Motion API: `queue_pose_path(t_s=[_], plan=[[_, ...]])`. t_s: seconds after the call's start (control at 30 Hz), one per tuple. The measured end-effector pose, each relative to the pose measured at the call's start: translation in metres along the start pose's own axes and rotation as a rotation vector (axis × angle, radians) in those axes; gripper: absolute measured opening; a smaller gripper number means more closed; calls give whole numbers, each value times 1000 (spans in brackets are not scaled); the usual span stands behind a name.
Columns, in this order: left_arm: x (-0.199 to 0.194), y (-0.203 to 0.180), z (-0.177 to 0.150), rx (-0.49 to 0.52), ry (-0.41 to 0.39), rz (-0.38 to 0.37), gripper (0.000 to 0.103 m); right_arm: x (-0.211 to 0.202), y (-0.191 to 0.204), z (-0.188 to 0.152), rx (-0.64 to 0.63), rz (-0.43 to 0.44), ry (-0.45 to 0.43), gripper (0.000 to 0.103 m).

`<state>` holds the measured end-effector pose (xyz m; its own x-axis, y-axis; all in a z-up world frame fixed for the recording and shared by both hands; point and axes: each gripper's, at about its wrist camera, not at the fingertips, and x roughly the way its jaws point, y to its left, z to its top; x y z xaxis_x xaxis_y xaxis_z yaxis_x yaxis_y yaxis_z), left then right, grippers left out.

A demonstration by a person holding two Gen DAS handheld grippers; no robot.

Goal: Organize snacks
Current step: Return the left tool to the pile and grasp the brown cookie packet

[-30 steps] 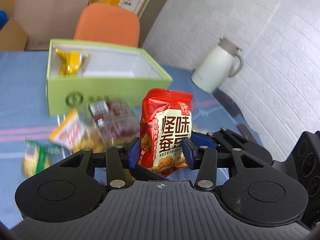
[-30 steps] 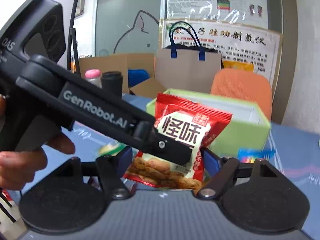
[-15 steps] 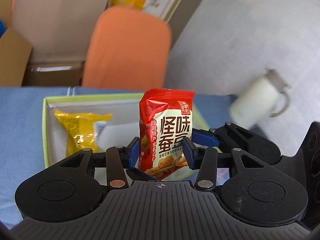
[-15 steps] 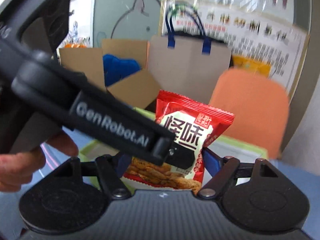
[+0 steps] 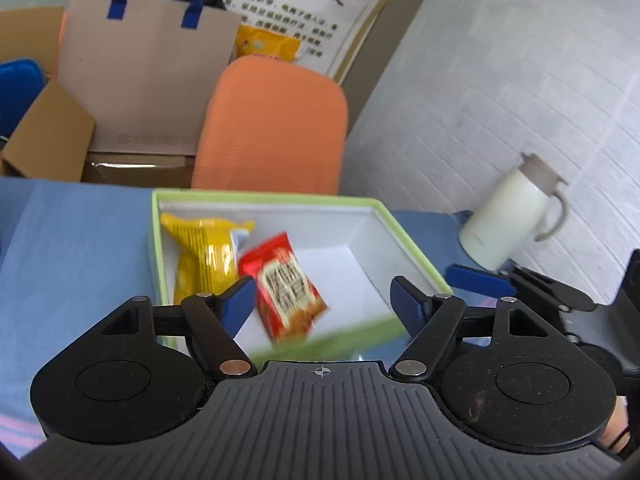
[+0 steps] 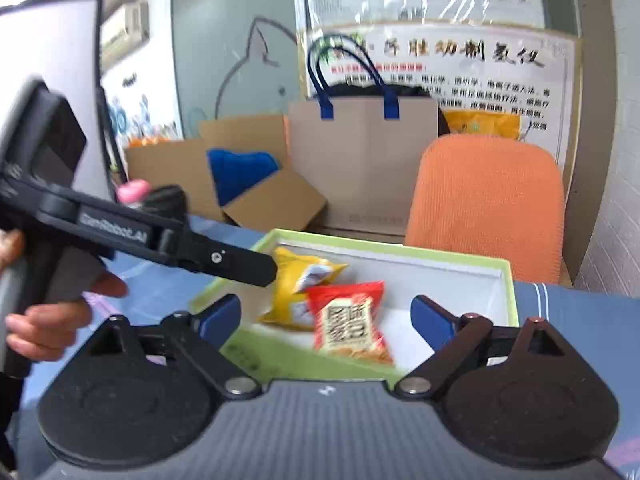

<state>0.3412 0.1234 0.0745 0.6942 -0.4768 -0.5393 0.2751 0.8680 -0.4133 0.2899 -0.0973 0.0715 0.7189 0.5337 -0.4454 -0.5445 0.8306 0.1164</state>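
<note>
Above the green box (image 5: 408,240) on the blue tabletop (image 5: 80,240), we hold the left claw (image 5: 323,294) and the right claw (image 6: 326,314) with jaws apart, both having just been opening, and nothing is gripped between them. We see the red snack packet (image 5: 286,286) free inside the box, blurred and tilted, just beside the yellow snack packet (image 5: 206,252). We judge that both claws stand over the box so that a released packet lands inside it.
</note>
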Motion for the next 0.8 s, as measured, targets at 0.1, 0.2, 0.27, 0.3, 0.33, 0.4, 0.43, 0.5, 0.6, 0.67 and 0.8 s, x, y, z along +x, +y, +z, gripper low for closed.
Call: queue_pose_path(t_s=[0.1,0.2,0.27,0.3,0.33,0.4,0.43,0.5,0.6,0.67,0.8], plan=[[-20,-5,-37,-2,8,12,62,-36,19,-28,14,21,-4,92],[-40,-8,-75,-5,28,47,61,-59,50,-63,29,100,42,92],[-52,-8,-101,-12,48,71,61,-66,75,-90,34,155,89,92],[-57,-7,-113,-23,60,83,61,-66,88,-102,34,183,117,92],[-63,-6,-125,-31,74,93,61,-64,98,-114,40,202,142,92],[-71,-2,-146,-51,96,94,60,-61,112,-133,78,228,181,92],[-73,1,-155,-73,112,95,60,-59,115,-139,108,228,200,92],[-75,7,-167,-104,135,79,58,-58,119,-149,176,235,214,92],[-75,11,-171,-109,141,58,58,-57,124,-154,231,288,217,92],[-71,15,-167,-121,151,36,58,-52,129,-152,212,269,242,92],[-69,15,-168,-101,168,2,59,-40,134,-148,157,226,250,92]])
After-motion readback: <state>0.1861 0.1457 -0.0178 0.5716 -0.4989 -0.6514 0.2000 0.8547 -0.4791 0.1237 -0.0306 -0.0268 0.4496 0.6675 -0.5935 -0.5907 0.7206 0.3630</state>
